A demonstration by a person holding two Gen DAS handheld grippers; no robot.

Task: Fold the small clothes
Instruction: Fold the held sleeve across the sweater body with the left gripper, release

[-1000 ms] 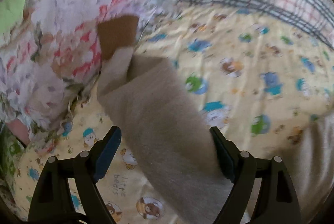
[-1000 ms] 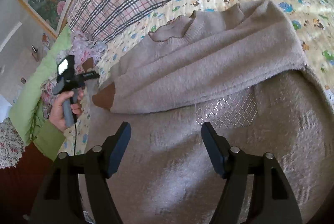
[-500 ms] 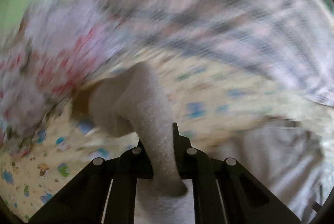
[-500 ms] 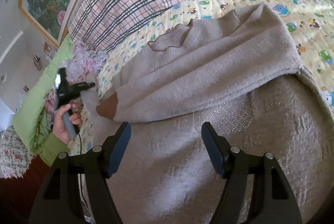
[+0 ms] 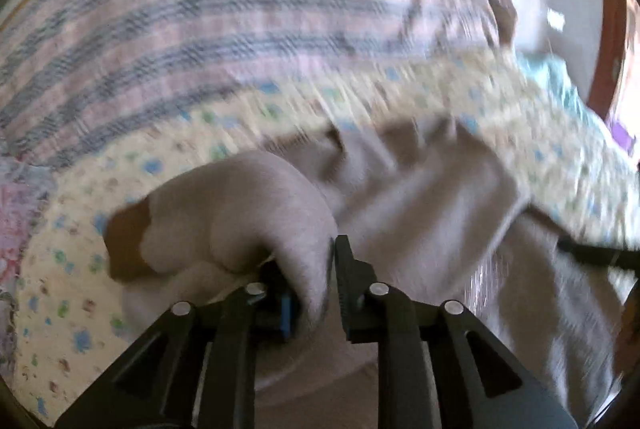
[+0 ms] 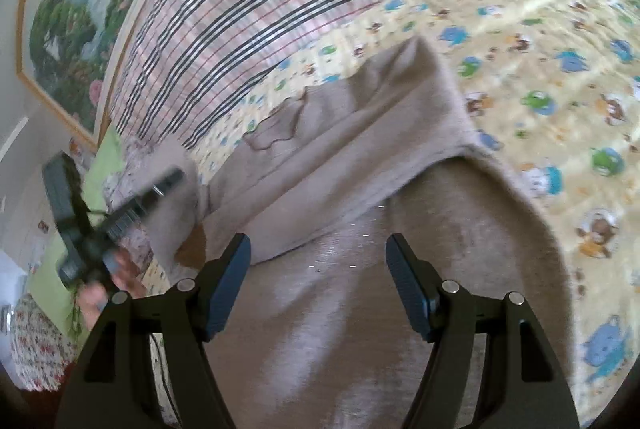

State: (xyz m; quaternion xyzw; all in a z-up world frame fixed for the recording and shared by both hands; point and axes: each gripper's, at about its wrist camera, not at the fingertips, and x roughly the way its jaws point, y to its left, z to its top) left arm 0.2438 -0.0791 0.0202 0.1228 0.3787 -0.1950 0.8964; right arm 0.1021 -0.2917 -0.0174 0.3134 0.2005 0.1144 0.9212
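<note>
A beige knitted sweater (image 6: 360, 169) lies on the bed, one sleeve folded across its chest. My left gripper (image 5: 310, 285) has the other sleeve (image 5: 240, 213) bunched between its jaws, with the brown cuff (image 5: 124, 241) hanging to the left. The jaws are opening, and the pads still touch the fabric. In the right wrist view the left gripper (image 6: 168, 179) sits at the sweater's left edge, held by a hand (image 6: 120, 277). My right gripper (image 6: 318, 253) hovers open over the sweater's lower body with nothing between its fingers.
A yellow sheet with cartoon animals (image 6: 560, 49) covers the bed. A plaid blanket (image 6: 260, 9) lies behind the sweater. A floral heap of clothes (image 5: 16, 209) and a green cover (image 6: 52, 269) lie at the left. A framed painting (image 6: 80, 9) hangs on the wall.
My left gripper closed on the sleeve, lifted it and swung it right towards the sweater's body while rolling. The right gripper shifted a little, staying open.
</note>
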